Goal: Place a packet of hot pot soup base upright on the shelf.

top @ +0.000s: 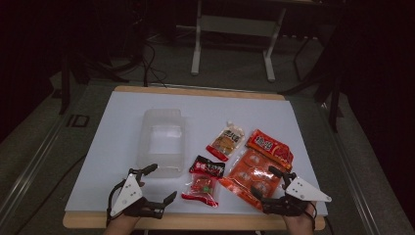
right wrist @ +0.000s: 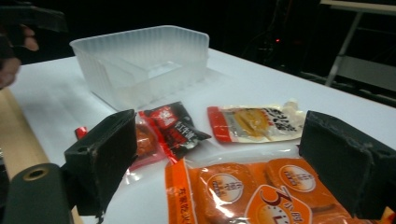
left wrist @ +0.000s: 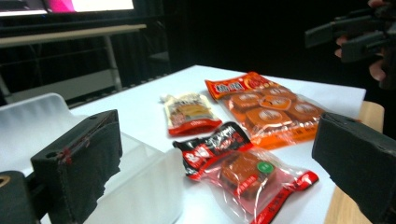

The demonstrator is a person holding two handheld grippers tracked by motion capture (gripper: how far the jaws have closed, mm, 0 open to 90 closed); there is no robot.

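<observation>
With both grippers' jaws spread wide and holding nothing, the right gripper point(top: 268, 185) should drop squarely over the large orange packet point(top: 255, 172) lying just ahead of its jaws, pinching an edge, while the left gripper point(top: 157, 183) waits beside the clear tray point(top: 163, 141).

One clear plastic tub point(top: 163, 142) on the white bench point(top: 112, 147). Three snack packs in all: one large orange pack of cakes point(top: 259, 169), one small pale pouch with a red edge point(top: 226, 141), one red-and-black pack with a single cake point(top: 203, 180). Two grippers: one left gripper point(top: 159, 183), one right gripper point(top: 266, 182), both with jaws apart and nothing between them.
</observation>
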